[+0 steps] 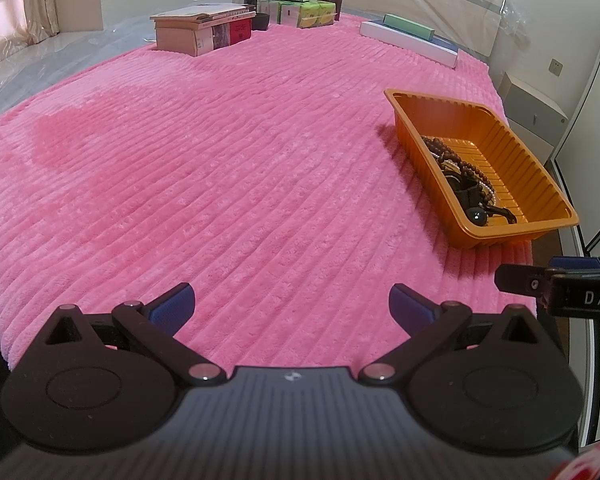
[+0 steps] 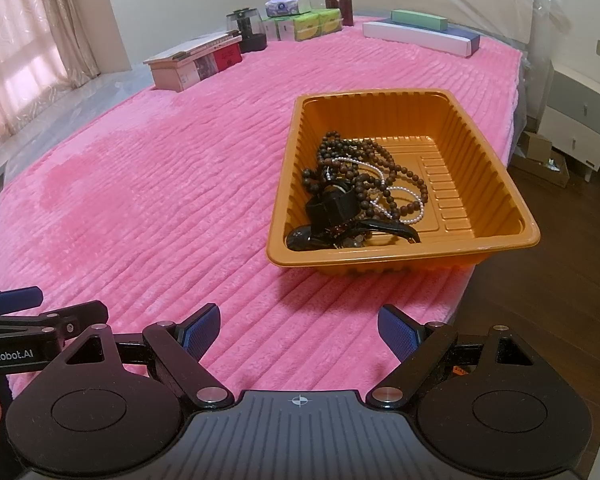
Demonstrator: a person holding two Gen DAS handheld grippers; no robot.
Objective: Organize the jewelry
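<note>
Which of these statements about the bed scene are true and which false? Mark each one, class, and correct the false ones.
1. The jewelry lies inside the orange tray. True.
2. The right gripper is shut on a bead necklace. False: it is open and holds nothing.
3. The tray sits on a pink blanket. True.
4. The left gripper is reaching into the tray. False: it is open above the blanket, apart from the tray.
</note>
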